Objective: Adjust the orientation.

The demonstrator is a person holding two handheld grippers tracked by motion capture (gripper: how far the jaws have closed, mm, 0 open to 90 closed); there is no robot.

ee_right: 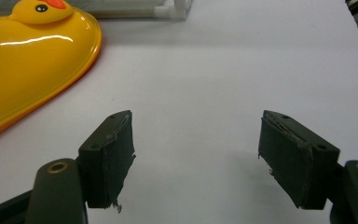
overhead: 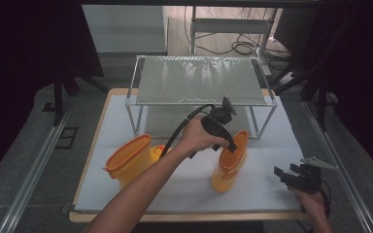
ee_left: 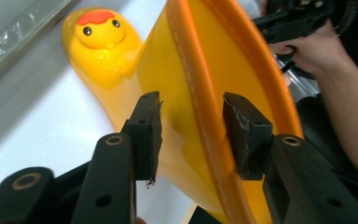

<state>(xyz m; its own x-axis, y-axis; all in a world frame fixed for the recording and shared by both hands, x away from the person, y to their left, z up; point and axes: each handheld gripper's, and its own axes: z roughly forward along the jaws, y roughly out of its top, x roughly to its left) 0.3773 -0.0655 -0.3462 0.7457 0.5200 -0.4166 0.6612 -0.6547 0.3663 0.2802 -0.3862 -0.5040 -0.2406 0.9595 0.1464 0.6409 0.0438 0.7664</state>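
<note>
The left gripper (ee_left: 191,135) has its 2 black padded jaws straddling the orange-trimmed rim of the upright yellow boot (overhead: 229,162), 1 pad outside the glossy shaft, 1 inside; a gap shows on both sides, so they stand apart, not clamped. The boot is smooth moulded rubber with a duck face on its toe, standing mid-table on the white mat (overhead: 267,189). The right gripper (ee_right: 200,163) rests with jaws wide apart over bare mat near the table's right front edge, with open room around it. A second yellow boot (overhead: 132,159) lies on its side to the left. Behind both stands a metal-framed shelf (overhead: 199,80) with a grey top.
</note>
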